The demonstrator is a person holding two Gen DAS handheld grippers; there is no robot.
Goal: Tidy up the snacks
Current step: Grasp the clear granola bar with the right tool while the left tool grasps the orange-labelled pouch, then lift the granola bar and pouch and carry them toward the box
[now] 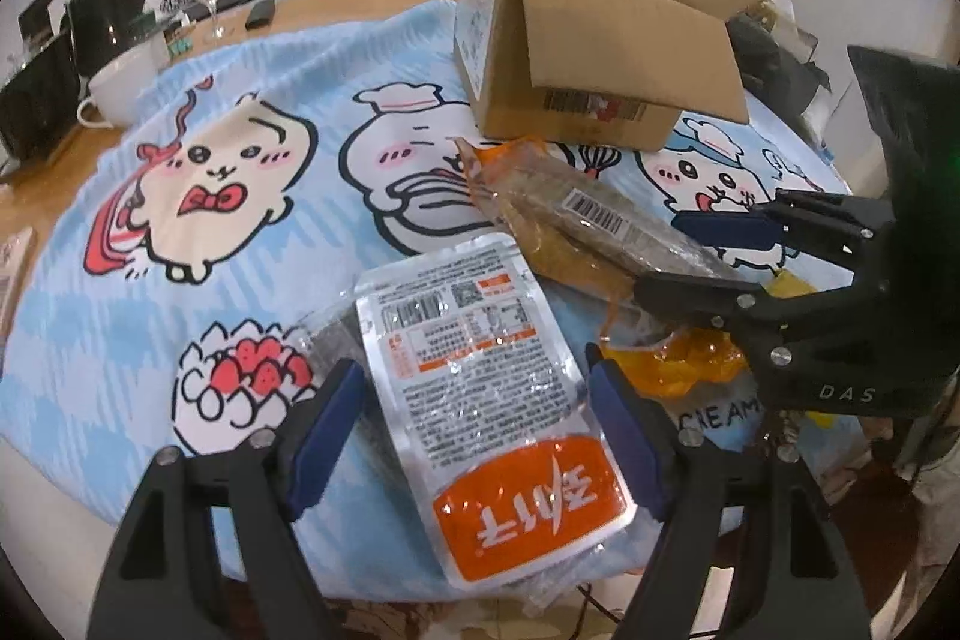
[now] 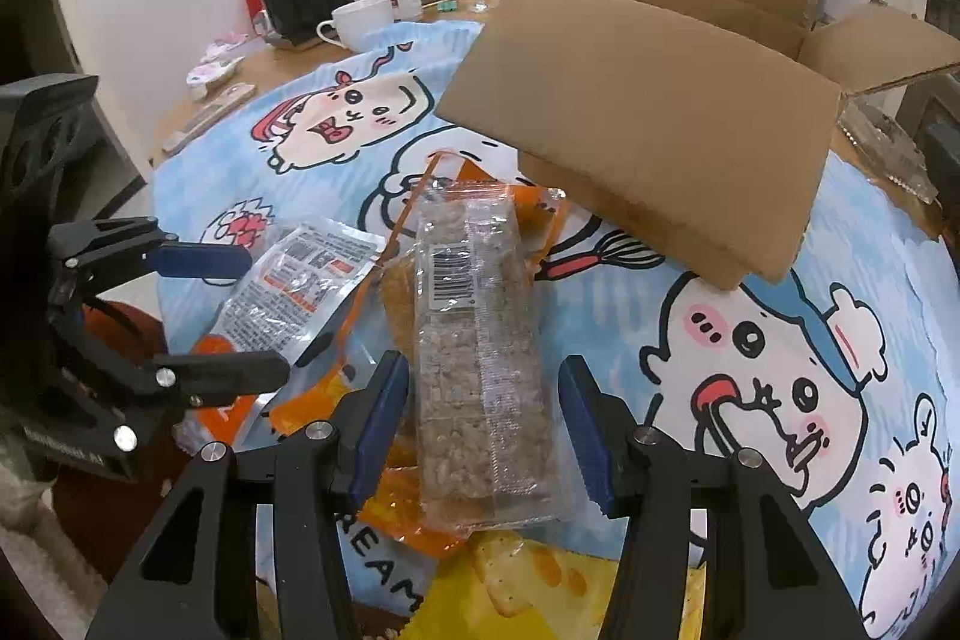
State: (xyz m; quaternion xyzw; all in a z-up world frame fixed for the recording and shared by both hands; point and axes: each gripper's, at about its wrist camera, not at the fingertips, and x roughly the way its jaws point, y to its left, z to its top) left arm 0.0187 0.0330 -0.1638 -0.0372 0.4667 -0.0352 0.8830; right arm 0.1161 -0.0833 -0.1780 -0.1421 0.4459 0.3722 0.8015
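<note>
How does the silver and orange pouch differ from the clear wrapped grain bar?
The silver and orange pouch is opaque foil, wide and flat, covered in print; the grain bar is long and narrow in clear wrap, its contents visible. The pouch lies on the cartoon cloth; the bar rests on orange packets. Both show barcodes.

Both wrist views close, angled down; share cardboard box (image 1: 576, 58).
</note>
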